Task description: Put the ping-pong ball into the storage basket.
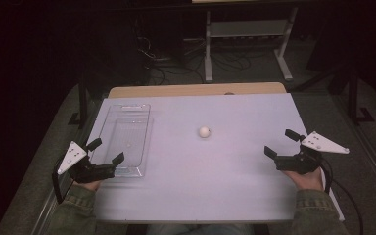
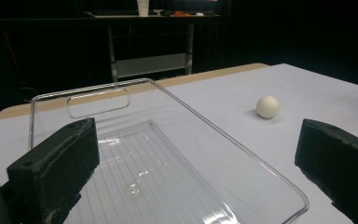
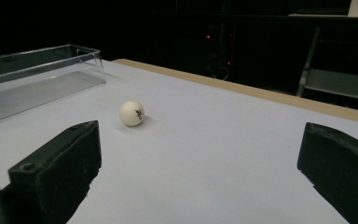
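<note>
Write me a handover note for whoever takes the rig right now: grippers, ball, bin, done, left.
Left gripper: jaws wide open, holding nothing, at the near end of the clear bin.
Right gripper: jaws wide open, holding nothing, near the table's right edge, pointed toward the ball.
White ball: loose on the table mid-surface, right of the bin, apart from both grippers; small dark mark on it in the right gripper view.
Bin: on the left side of the table; looks empty.
Done: nothing visible so far; ball untouched.
Left: probably grasp the ball and put it in the bin.
</note>
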